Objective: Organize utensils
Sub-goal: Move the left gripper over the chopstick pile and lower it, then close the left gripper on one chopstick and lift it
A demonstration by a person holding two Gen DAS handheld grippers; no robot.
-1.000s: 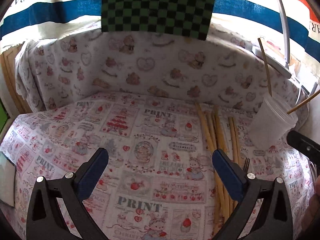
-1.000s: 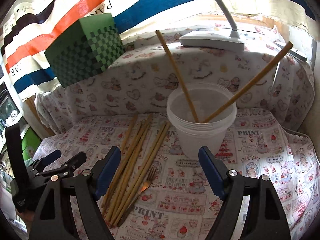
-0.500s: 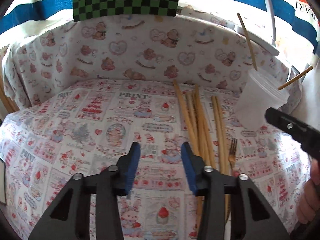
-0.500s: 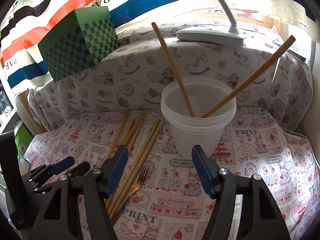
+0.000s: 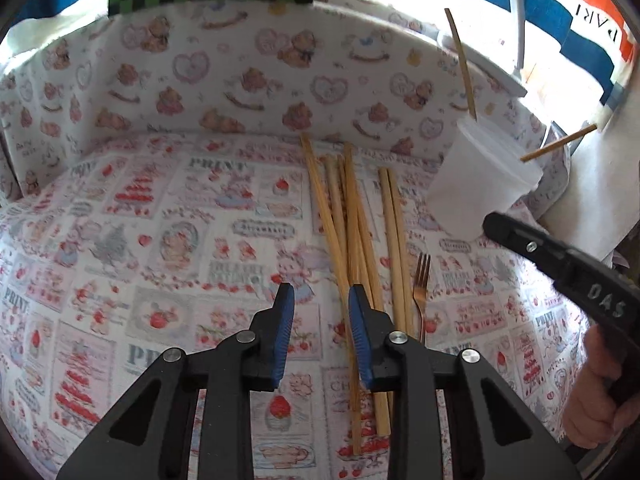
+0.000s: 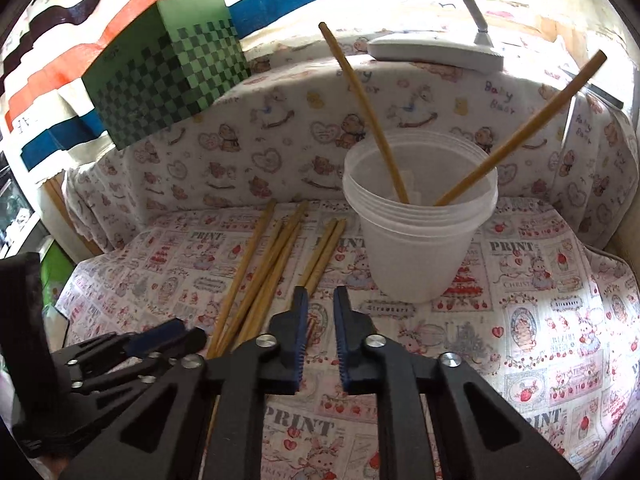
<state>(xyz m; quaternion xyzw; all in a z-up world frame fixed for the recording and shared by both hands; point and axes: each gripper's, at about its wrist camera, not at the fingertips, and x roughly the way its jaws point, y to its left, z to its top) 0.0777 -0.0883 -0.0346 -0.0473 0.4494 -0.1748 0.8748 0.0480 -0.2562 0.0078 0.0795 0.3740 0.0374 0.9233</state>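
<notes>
Several wooden chopsticks (image 5: 352, 240) lie in a loose bundle on the printed cloth, also in the right wrist view (image 6: 264, 276). A copper fork (image 5: 421, 288) lies beside them on the right. A translucent plastic cup (image 6: 416, 236) stands at the back right with two chopsticks (image 6: 368, 108) leaning in it; it also shows in the left wrist view (image 5: 480, 184). My left gripper (image 5: 320, 300) hovers just left of the bundle, jaws narrowly apart and empty. My right gripper (image 6: 320, 300) hovers in front of the cup, jaws narrowly apart and empty.
A green checkered box (image 6: 168, 72) sits on the padded back wall. A white desk lamp (image 6: 436, 50) stands behind the cup. The cloth-covered wall (image 5: 240, 88) curves around the back and sides.
Both grippers have closed from wide open to a narrow gap. The left gripper has moved right toward the chopsticks. The right gripper has moved closer to the cup.
</notes>
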